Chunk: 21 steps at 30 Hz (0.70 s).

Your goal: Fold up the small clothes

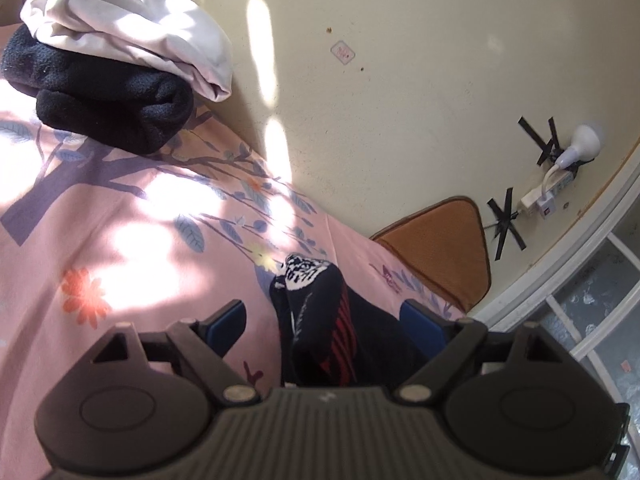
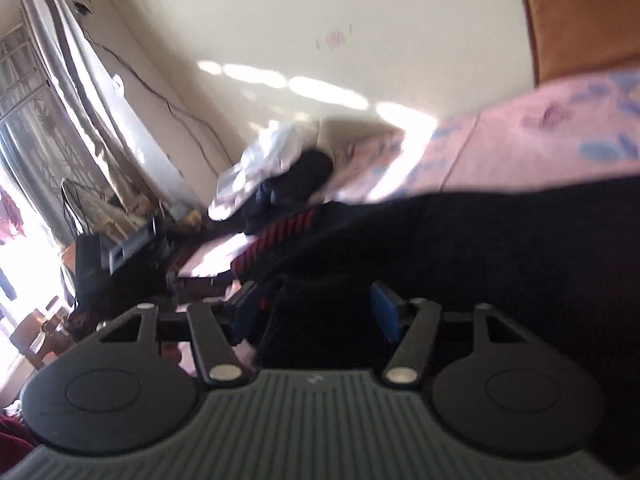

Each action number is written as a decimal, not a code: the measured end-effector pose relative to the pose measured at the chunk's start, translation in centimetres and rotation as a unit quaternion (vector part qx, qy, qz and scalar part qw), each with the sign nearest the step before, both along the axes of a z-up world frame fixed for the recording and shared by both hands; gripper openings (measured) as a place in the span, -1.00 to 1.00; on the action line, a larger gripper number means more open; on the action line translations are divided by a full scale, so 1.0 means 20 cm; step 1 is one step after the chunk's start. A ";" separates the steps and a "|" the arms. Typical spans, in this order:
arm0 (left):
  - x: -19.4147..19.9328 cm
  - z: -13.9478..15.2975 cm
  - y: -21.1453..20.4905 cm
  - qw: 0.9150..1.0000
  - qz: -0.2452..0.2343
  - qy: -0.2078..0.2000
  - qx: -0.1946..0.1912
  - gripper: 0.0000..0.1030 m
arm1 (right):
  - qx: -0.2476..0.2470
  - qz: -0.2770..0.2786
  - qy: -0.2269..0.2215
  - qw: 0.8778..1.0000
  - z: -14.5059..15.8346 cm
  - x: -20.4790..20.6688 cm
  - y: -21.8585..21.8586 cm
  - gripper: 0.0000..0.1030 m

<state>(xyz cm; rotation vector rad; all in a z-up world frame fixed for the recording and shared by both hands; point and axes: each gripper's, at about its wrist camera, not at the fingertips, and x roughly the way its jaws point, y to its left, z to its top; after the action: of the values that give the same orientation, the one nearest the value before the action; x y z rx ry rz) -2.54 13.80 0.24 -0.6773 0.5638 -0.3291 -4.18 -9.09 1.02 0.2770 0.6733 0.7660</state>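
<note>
Socks (image 1: 320, 320) (black, red-striped) lie between the spread fingers of the left tool (image 1: 324, 320); right tool's (image 2: 316, 312) grip is unclear.

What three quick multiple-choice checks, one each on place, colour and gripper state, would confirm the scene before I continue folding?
1. Where does the white cloth lie?
A. on the black fleece bundle
B. under the orange mat
C. between the left gripper's fingers

2. What colour are the stripes on the black sock?
A. green
B. red
C. yellow

3. How is the left gripper set?
A. shut flat with nothing in it
B. out of view
C. fingers apart with the sock between them

Answers: 1 A, white folds drape over the fleece; 2 B, red bands show; 3 C, blue pads flank the sock with gaps.
</note>
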 end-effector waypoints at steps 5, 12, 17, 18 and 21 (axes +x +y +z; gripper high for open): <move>0.07 0.00 -0.14 0.997 -0.032 -0.009 0.064 -0.63 | -0.030 -0.002 -0.064 0.997 0.05 -0.14 0.01 0.16; 0.13 -0.04 -0.15 0.993 0.015 0.006 0.119 -0.77 | -0.117 -0.291 -0.111 0.943 0.13 -0.17 -0.57 -0.33; 0.07 0.01 -0.07 0.996 0.032 0.009 0.088 -0.57 | 0.016 -0.332 -0.053 0.942 0.09 -0.27 -0.90 -0.64; 0.05 0.03 -0.04 0.996 0.042 0.002 0.077 -0.48 | 0.012 -0.337 -0.065 0.939 0.11 -0.29 -0.89 -0.50; -0.04 0.13 0.02 0.995 0.071 -0.032 0.057 -0.44 | 0.027 -0.320 -0.096 0.942 0.16 -0.35 -0.87 -0.22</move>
<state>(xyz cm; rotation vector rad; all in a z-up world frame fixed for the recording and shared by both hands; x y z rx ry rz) -3.27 14.20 2.94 -0.5913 0.4677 -0.1827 -11.28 -26.56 4.24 0.4378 0.3406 0.1806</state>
